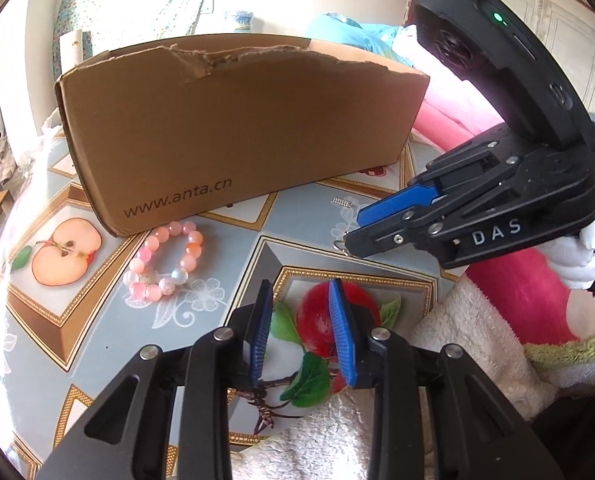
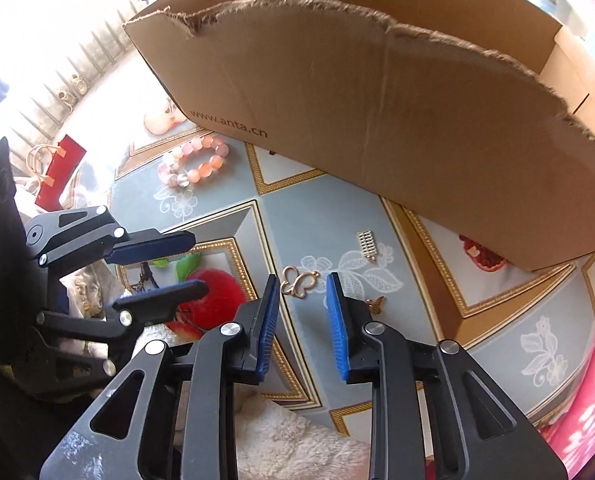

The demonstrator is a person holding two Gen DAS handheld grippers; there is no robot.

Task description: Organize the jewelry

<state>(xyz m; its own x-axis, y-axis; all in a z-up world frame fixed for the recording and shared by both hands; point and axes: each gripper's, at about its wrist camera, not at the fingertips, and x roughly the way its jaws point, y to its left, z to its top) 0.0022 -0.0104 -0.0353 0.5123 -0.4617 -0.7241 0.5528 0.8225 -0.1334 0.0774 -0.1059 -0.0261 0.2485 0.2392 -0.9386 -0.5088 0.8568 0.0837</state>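
here the right claw [image 2: 299, 286] gapes empty, gold butterfly charm [image 2: 297, 282] lying just past its tips.

One box [image 2: 377, 100], one bracelet [image 2: 195, 162], two grippers [image 2: 300, 316].

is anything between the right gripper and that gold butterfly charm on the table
Nothing visible. The right gripper stands open just above the butterfly charm, with only bare tablecloth between them. The left gripper is off to the side, and the cardboard box sits beyond the charm.
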